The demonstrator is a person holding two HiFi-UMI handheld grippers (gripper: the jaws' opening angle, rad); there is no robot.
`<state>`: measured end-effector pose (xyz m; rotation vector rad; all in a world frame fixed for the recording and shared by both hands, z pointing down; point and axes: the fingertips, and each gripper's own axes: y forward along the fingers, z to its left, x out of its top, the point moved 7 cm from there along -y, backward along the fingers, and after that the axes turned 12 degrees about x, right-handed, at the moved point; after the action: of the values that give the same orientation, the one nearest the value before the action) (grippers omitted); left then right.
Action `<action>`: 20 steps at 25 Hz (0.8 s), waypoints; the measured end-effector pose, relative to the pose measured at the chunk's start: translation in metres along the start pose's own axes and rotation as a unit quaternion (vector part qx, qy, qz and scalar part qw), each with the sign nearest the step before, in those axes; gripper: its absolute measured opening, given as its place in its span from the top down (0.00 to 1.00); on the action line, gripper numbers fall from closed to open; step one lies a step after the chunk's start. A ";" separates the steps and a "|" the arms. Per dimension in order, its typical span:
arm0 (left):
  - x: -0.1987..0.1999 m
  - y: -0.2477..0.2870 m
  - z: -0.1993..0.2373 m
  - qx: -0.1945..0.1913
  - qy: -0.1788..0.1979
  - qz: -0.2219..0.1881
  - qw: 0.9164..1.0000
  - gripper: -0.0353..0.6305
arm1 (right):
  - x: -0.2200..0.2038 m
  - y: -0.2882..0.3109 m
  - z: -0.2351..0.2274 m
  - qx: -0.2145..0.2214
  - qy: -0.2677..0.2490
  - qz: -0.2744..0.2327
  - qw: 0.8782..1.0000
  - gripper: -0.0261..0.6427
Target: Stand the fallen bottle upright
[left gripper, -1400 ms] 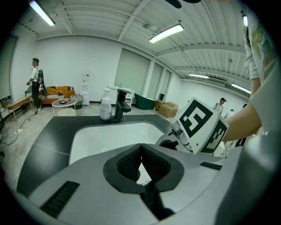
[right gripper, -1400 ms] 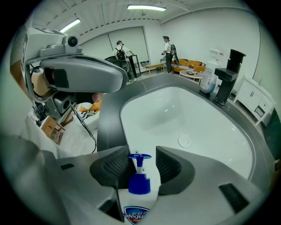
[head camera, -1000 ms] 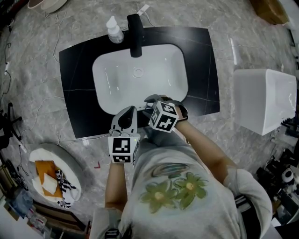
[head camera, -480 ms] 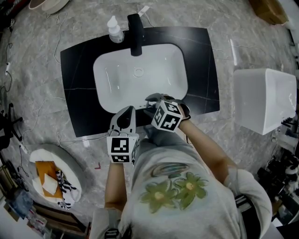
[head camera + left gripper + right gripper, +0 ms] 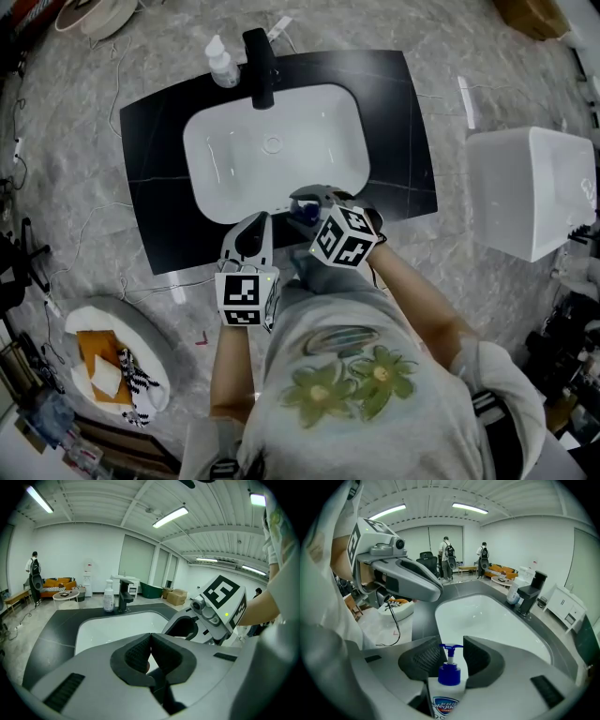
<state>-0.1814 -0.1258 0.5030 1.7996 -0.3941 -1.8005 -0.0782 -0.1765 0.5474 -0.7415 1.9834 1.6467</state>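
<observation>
**Bottle [image 5: 302, 212] gripped over the tabletop [image 5: 155, 187]**

Head view: we see the right gripper [image 5: 312, 201] at the tabletop's near edge, carrying the bottle; the left gripper [image 5: 255, 223] is just beside it. Left gripper view: jaws pressed together, empty. Right gripper view: jaws clamp the bottle's body.

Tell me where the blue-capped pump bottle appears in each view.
Head view: pump bottle below centre, in the right gripper at the sink's near rim.
Left gripper view: not in it.
Right gripper view: bottom centre, between the jaws.
Shared landmark: the black faucet.
</observation>
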 end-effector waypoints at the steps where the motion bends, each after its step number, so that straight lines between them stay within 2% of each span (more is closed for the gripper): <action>1: -0.001 -0.002 -0.001 0.000 0.002 -0.001 1.000 0.92 | 0.000 -0.003 0.003 -0.006 -0.003 -0.006 1.000 0.70; 20: 0.000 -0.045 -0.020 -0.007 0.026 -0.022 0.999 0.92 | 0.011 -0.052 0.040 -0.085 -0.031 -0.121 0.988 0.70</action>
<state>-0.1700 -0.0863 0.4765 1.8542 -0.3235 -1.7769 -0.0517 -0.1457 0.4946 -0.9411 1.6509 1.6822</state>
